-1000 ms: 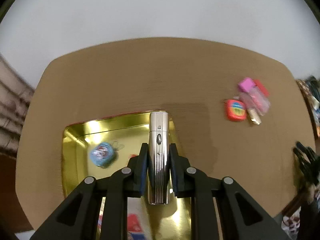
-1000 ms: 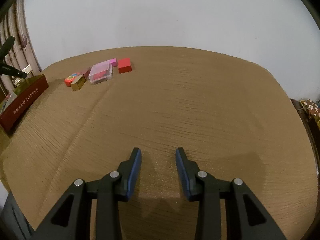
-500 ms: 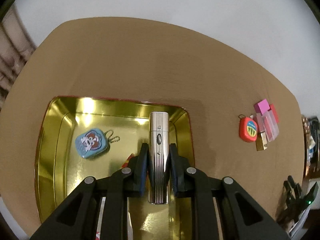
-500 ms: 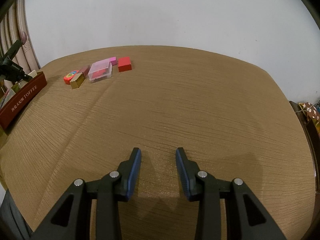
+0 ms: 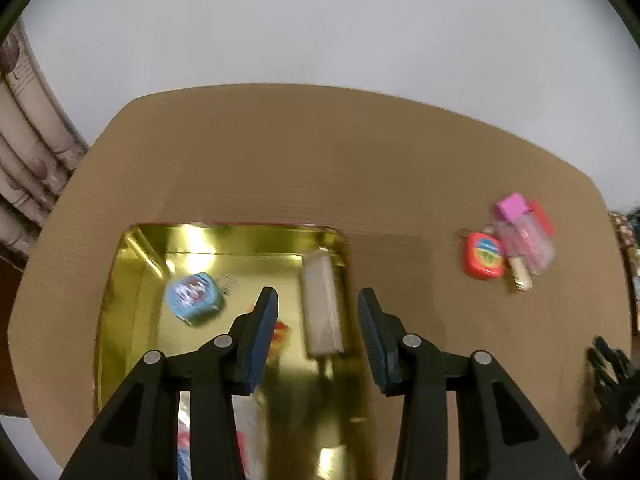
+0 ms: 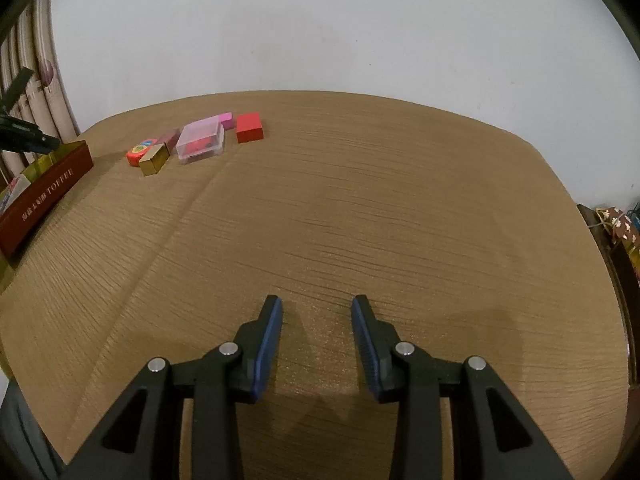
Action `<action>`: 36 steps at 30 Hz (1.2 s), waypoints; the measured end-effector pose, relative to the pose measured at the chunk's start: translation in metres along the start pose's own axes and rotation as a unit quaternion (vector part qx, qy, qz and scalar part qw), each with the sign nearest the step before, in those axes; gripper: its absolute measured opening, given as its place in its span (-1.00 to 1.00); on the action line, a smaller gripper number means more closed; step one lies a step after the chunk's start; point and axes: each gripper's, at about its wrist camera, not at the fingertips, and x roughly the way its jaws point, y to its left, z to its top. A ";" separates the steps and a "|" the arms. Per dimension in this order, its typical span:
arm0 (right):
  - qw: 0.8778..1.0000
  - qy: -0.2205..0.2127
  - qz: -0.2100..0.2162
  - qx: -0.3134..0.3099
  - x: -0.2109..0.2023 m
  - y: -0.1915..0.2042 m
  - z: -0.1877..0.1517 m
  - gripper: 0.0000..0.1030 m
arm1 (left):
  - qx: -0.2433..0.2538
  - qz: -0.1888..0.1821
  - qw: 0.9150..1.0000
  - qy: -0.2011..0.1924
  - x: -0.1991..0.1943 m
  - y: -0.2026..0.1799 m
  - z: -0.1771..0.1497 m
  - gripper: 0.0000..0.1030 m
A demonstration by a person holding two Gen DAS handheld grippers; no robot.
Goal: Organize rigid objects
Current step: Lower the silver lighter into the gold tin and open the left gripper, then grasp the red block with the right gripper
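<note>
My left gripper (image 5: 318, 312) is open above the gold tin tray (image 5: 132, 264). The ribbed silver lighter (image 5: 322, 304) is loose between and below the jaws, blurred, at the tray's right side. A blue tape measure (image 5: 194, 306) and a red item (image 5: 280, 334) lie in the tray. A red tape measure (image 5: 484, 262), gold block (image 5: 520, 276), clear box (image 5: 528, 240), pink block (image 5: 511, 206) and red block (image 5: 542, 218) sit grouped on the table to the right. My right gripper (image 6: 317, 312) is open and empty over bare table; the same group shows far left around the clear box (image 6: 202, 142).
The tray's red outer wall (image 6: 44, 200), lettered TOFFEE, stands at the left edge of the right wrist view. A curtain (image 5: 28, 160) hangs at the far left. Dark clutter (image 5: 612, 364) sits off the table's right edge. A white wall is behind the table.
My left gripper has opened and let go of the silver lighter, which now is loose over the tray. The left view has tilted and is blurred. The right gripper has not moved.
</note>
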 end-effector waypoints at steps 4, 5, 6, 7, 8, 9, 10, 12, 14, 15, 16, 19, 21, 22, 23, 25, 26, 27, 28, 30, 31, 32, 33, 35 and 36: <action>1.000 0.012 -0.010 -0.010 0.002 0.009 0.007 -0.29 | 0.016 -0.029 0.999 -0.007 -0.020 -0.032 -0.018 -0.19; 1.000 0.017 0.002 -0.008 0.004 0.011 0.011 -0.29 | 0.018 -0.047 0.999 -0.010 -0.025 -0.040 -0.023 -0.07; 1.000 0.021 0.014 -0.006 0.005 0.014 0.016 -0.28 | 0.020 -0.053 0.998 -0.011 -0.028 -0.047 -0.026 0.02; 1.000 0.020 0.022 -0.007 0.005 0.019 0.023 -0.28 | 0.026 -0.057 0.998 -0.014 -0.032 -0.056 -0.031 0.04; 0.999 0.017 0.027 -0.014 0.003 0.027 0.032 -0.28 | 0.032 -0.068 0.997 -0.019 -0.036 -0.064 -0.036 0.08; 0.999 0.016 0.034 -0.022 0.003 0.033 0.040 -0.28 | 0.035 -0.078 0.996 -0.022 -0.038 -0.071 -0.040 0.18; 0.999 0.017 0.042 -0.030 0.003 0.040 0.049 -0.28 | 0.041 -0.086 0.995 -0.023 -0.040 -0.082 -0.047 0.22; 0.998 0.013 0.051 -0.040 0.003 0.051 0.069 -0.27 | 0.054 -0.089 0.994 -0.023 -0.041 -0.096 -0.060 0.33; 0.997 0.017 0.064 -0.045 0.009 0.059 0.093 -0.11 | 0.067 -0.097 0.993 -0.019 -0.034 -0.109 -0.078 0.42; 0.996 0.018 0.066 -0.049 0.013 0.061 0.105 -0.07 | 0.075 -0.098 0.992 -0.015 -0.031 -0.114 -0.086 0.44; 0.996 0.015 0.065 -0.054 0.018 0.063 0.119 -0.06 | 0.079 -0.093 0.992 -0.013 -0.027 -0.119 -0.093 0.44; 0.997 0.021 0.055 -0.055 0.036 0.061 0.155 -0.06 | 0.085 -0.068 0.994 -0.014 -0.014 -0.128 -0.109 0.44; 0.996 0.037 0.053 -0.055 0.055 0.059 0.178 -0.06 | 0.072 -0.061 0.995 -0.009 -0.005 -0.125 -0.116 0.44; 0.996 0.046 0.046 -0.056 0.065 0.059 0.187 -0.06 | 0.062 -0.063 0.996 -0.005 -0.001 -0.123 -0.117 0.44; 0.996 0.056 0.043 -0.057 0.077 0.059 0.195 -0.06 | 0.056 -0.066 0.996 -0.003 0.003 -0.122 -0.119 0.44; 0.994 0.075 0.056 -0.053 0.096 0.058 0.204 -0.06 | 0.051 -0.055 0.997 -0.004 0.009 -0.120 -0.119 0.44; 0.994 0.080 0.057 -0.050 0.105 0.058 0.206 -0.06 | 0.049 -0.048 0.998 -0.006 0.011 -0.119 -0.119 0.44; 0.993 0.085 0.059 -0.050 0.113 0.058 0.209 -0.06 | 0.050 -0.043 0.998 -0.010 0.011 -0.121 -0.121 0.44; 0.992 0.091 0.065 -0.050 0.121 0.059 0.211 -0.06 | 0.052 -0.038 0.998 -0.013 0.013 -0.119 -0.121 0.45; 0.992 0.099 0.063 -0.054 0.132 0.062 0.215 -0.06 | 0.052 -0.034 0.998 -0.015 0.016 -0.116 -0.122 0.48; 0.991 0.104 0.056 -0.060 0.140 0.064 0.218 -0.06 | 0.054 -0.034 0.998 -0.014 0.016 -0.116 -0.123 0.49; 0.990 0.110 0.056 -0.063 0.145 0.065 0.219 -0.06 | 0.055 -0.033 0.998 -0.011 0.018 -0.117 -0.125 0.51; 0.989 0.118 0.058 -0.064 0.151 0.066 0.220 -0.06 | 0.057 -0.032 0.998 -0.007 0.021 -0.119 -0.126 0.52; 0.988 0.122 0.062 -0.066 0.158 0.066 0.222 -0.06 | 0.056 -0.034 0.998 0.002 0.026 -0.121 -0.127 0.54; 0.988 0.124 0.066 -0.065 0.160 0.066 0.224 -0.06 | 0.055 -0.038 0.998 0.007 0.025 -0.119 -0.128 0.54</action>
